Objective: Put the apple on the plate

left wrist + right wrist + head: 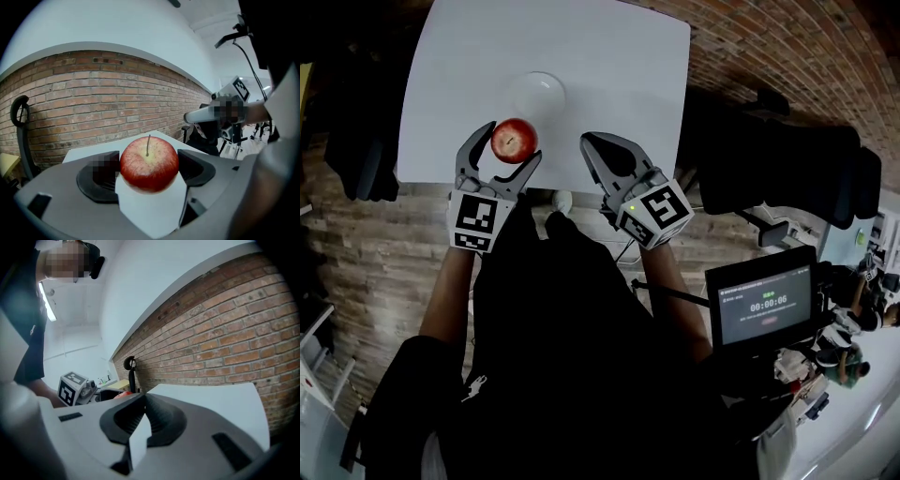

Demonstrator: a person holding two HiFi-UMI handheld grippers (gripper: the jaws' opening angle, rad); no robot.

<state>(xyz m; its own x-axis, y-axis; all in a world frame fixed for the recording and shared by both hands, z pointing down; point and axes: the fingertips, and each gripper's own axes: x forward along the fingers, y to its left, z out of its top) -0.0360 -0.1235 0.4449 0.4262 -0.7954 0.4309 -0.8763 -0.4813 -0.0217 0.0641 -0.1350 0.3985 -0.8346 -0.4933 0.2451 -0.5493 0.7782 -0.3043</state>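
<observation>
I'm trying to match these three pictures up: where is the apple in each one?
Head view: apple upper left, in the left gripper.
Left gripper view: dead centre, between the jaws.
Right gripper view: only a red sliver, centre left, probably it.
Shared landmark: the white table.

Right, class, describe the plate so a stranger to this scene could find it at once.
Find the white table. Toward its near edge, just beyond the red apple gripped by the left gripper, lies the plate. It is the only dish there, round and white like the tabletop.
</observation>
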